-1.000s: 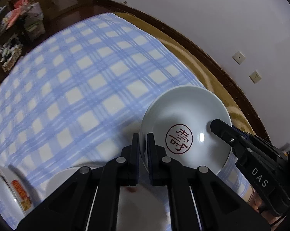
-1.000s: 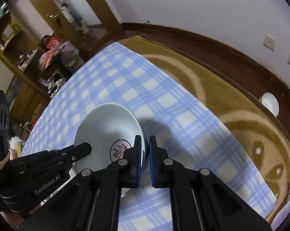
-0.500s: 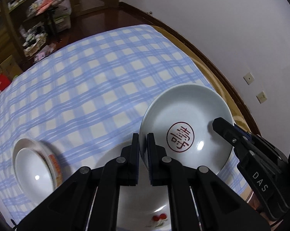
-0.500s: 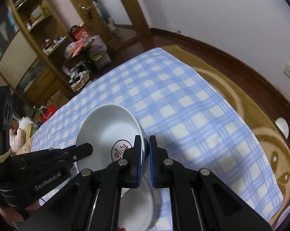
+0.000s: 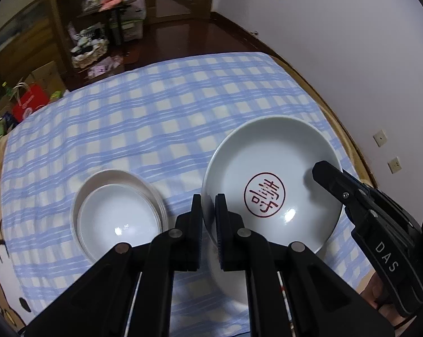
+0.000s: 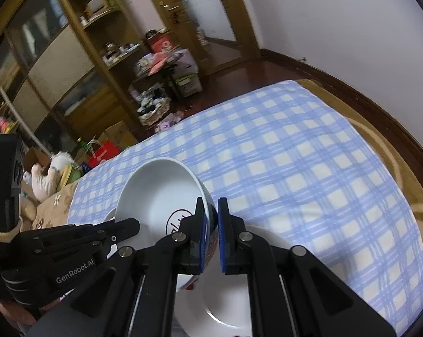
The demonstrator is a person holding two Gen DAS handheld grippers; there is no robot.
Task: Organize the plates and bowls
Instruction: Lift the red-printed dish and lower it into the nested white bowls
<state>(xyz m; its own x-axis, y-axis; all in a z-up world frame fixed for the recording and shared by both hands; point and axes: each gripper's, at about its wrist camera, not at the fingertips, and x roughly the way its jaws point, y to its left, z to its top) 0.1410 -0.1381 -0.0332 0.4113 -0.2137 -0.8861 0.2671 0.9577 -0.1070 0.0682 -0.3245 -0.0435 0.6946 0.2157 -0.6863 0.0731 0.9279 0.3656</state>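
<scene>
A white bowl [image 5: 270,185] with a round red seal mark inside hangs tilted above the blue checked tablecloth [image 5: 155,106]. My left gripper [image 5: 208,205] is shut on its near-left rim. My right gripper [image 6: 210,210] is shut on the opposite rim of the same bowl [image 6: 158,193]. Each gripper also shows in the other's view, the right gripper [image 5: 325,172] at the bowl's right edge, the left gripper [image 6: 128,226] at its lower left. A stack of white bowls [image 5: 118,213] sits on the cloth to the left. A white plate [image 6: 239,295] lies on the cloth below the held bowl.
The cloth [image 6: 295,168] covers a brown patterned blanket [image 6: 394,163] that shows at its edges. A white wall [image 5: 338,42] with sockets runs close on the right. Wooden shelves [image 6: 43,56] and floor clutter [image 5: 99,36] lie beyond the far edge.
Both grippers have carried the bowl upward and sideways together, still gripping its rim. The stack of white bowls has come from the left edge into the left wrist view, close beside the held bowl.
</scene>
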